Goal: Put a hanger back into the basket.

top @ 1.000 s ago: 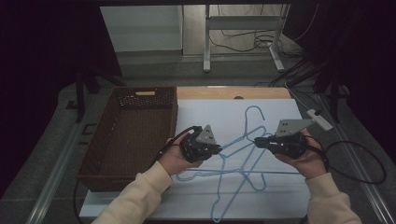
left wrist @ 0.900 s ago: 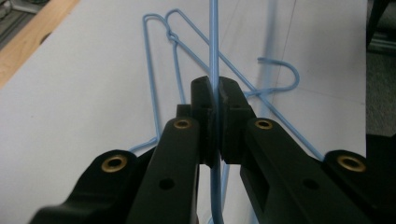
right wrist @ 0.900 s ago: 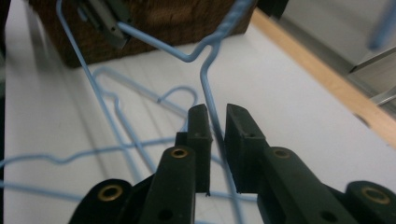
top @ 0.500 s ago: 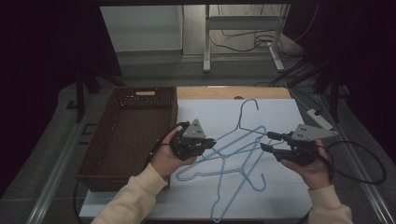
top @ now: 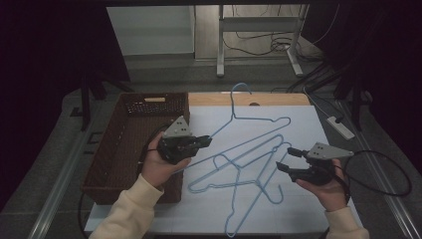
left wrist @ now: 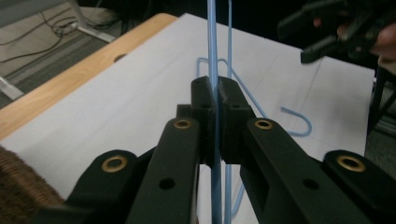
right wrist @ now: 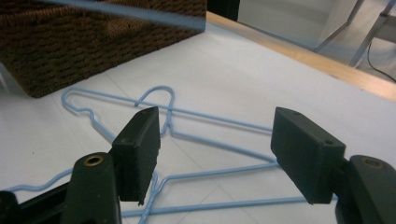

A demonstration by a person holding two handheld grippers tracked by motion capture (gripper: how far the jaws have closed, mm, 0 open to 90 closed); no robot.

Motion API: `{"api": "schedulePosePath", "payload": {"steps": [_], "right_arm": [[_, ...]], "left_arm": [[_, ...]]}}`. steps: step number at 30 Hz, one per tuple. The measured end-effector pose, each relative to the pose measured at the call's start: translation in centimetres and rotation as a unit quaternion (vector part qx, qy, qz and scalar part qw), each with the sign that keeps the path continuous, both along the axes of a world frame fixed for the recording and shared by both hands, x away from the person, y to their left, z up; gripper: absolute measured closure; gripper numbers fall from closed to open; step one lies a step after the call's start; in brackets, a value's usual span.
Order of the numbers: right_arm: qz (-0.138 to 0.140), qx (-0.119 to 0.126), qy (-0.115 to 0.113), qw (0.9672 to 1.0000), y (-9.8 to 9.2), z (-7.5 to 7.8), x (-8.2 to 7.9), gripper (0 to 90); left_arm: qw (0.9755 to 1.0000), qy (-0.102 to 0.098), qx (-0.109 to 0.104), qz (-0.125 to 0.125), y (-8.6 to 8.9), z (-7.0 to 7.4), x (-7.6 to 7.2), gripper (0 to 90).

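My left gripper (top: 206, 141) is shut on the wire of a blue hanger (top: 259, 121), which it holds tilted up off the table, hook (top: 239, 89) toward the far edge. In the left gripper view the jaws (left wrist: 214, 93) pinch that wire (left wrist: 211, 46) upright between the pads. My right gripper (top: 284, 159) hovers over the right of the white sheet. Its jaws have just been opening and hold nothing (right wrist: 215, 140). More blue hangers (top: 234, 167) lie tangled on the sheet beneath it (right wrist: 219, 120).
A brown wicker basket (top: 149, 105) stands at the table's left, beside my left hand (right wrist: 93, 42). A wooden strip (top: 278, 99) borders the white sheet (top: 303, 129) at the far edge. A power strip (top: 341, 127) lies on the floor to the right.
My right gripper has let go of the hanger, opened, and drawn back right and down. My left gripper has carried the hanger left and upward, toward the basket.
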State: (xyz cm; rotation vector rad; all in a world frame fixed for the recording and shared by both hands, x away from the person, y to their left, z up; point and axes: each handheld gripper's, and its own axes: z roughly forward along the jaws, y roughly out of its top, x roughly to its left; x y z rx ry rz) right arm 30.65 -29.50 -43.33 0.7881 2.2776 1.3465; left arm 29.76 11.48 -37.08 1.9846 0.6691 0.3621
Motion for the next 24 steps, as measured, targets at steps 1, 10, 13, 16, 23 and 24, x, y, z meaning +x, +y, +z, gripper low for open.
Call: {"api": "schedulePosePath", "payload": {"steps": [1,10,13,16,23,24], "right_arm": [[0.0,-0.002,0.003,1.0,0.0,-0.1,0.0,33.8],[-0.014,-0.006,0.018,0.9997,-0.3,-1.7,-0.1,30.9],[-0.014,-0.006,0.021,0.9997,-0.3,-2.0,-0.1,30.8],[-0.012,-0.007,0.026,0.9996,-0.2,-2.3,-0.1,30.3],[-0.014,-0.012,0.033,0.9993,-0.2,-2.8,0.0,30.1],[-0.015,-0.011,0.033,0.9993,-0.2,-2.8,0.0,30.1]], "left_arm": [[1.0,-0.001,-0.003,0.004,0.4,0.1,-0.1,86.5],[0.9989,-0.017,-0.022,0.036,3.4,0.9,-1.0,86.5],[0.9984,-0.02,-0.024,0.047,4.4,1.0,-1.3,86.5],[0.9976,-0.023,-0.028,0.059,5.3,1.0,-1.5,86.5],[0.9957,-0.024,-0.032,0.084,7.3,0.5,-1.7,86.5],[0.9952,-0.024,-0.033,0.088,7.6,0.5,-1.8,86.5]]}}
